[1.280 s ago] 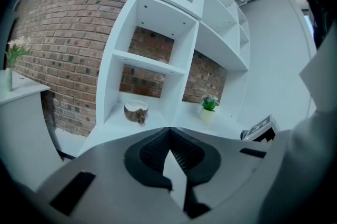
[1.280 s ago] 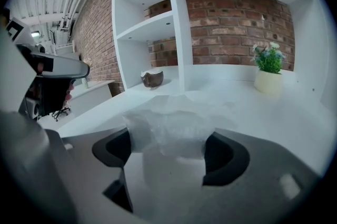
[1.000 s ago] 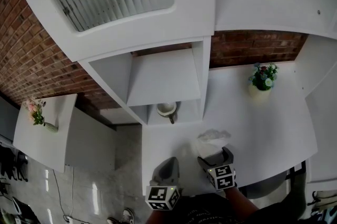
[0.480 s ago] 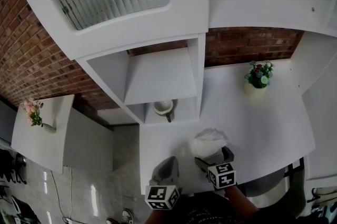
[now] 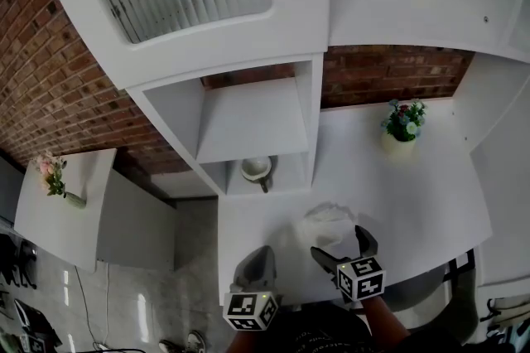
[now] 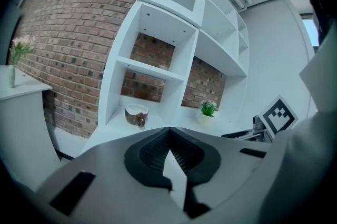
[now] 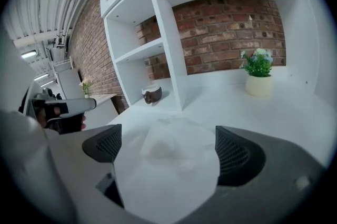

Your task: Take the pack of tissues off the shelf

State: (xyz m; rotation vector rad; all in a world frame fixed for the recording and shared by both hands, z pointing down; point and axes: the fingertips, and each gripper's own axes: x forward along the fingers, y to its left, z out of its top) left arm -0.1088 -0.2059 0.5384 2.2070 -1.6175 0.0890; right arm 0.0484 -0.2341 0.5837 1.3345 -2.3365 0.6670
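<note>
Grey left gripper (image 6: 169,131): at the bottom of the head view, left of centre; jaws closed together on nothing, pointing up the frame toward the shelf.
Right gripper (image 5: 341,246): bottom centre, just right of the left one; jaws spread as wide as they go, pads clear of the pack and holding nothing.
Pack of tissues (image 7: 169,150): lay on the white counter (image 5: 414,194), directly ahead of the right gripper, its near end in the gap between the two pads. Soft and crumpled; its long axis could not be told for sure.
Nearer gripper: the right one by far; the left was off to the pack's lower left.
Shelf (image 5: 257,119): farther up the frame, holding only a cup (image 5: 258,170).
Plant (image 5: 402,121): upper right, well apart.
Judgement: the pack was already off the shelf.
</note>
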